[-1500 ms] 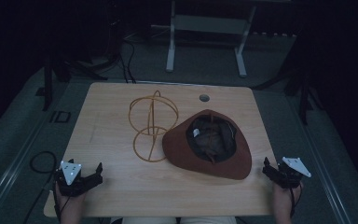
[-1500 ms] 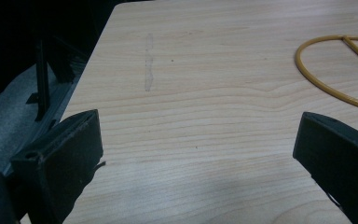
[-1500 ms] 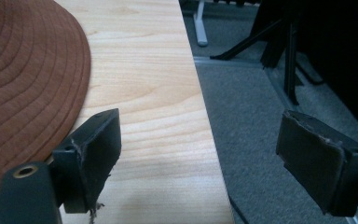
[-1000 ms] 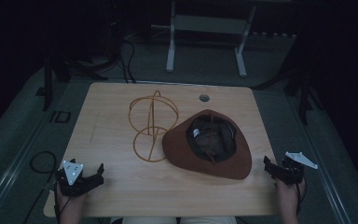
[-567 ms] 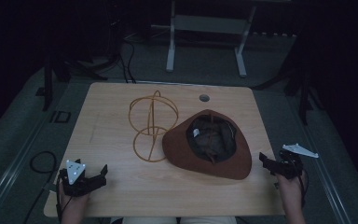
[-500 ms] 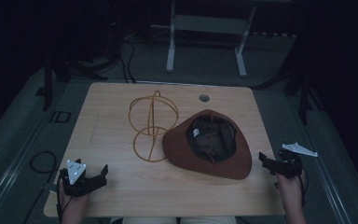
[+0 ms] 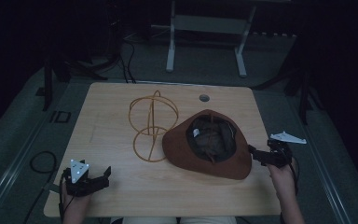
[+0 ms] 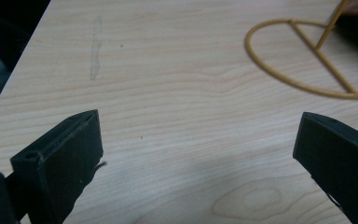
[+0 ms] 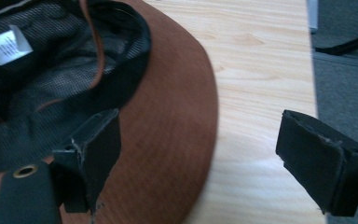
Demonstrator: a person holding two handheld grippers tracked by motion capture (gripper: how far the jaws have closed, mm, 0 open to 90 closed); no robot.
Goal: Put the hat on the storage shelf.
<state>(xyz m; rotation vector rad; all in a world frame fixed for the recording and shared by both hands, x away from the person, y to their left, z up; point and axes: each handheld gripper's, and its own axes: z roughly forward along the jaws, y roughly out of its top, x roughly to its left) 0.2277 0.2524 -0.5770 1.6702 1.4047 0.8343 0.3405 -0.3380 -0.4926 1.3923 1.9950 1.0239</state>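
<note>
Wood tabletop (image 7: 121,112): brown hat (image 7: 205,161) upturned beside wire stand (image 7: 151,126); left gripper (image 8: 200,154) and right gripper (image 9: 198,154) fingers spread.

2 hand-held tongs, left (image 7: 103,175) and right (image 7: 254,152), jaws spread wide.

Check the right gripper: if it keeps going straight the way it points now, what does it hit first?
Most likely the brown hat's brim. The right gripper is open and points at the hat's near edge; one jaw already sits over the brim, the other over bare table. Height above the brim is unclear.
</note>
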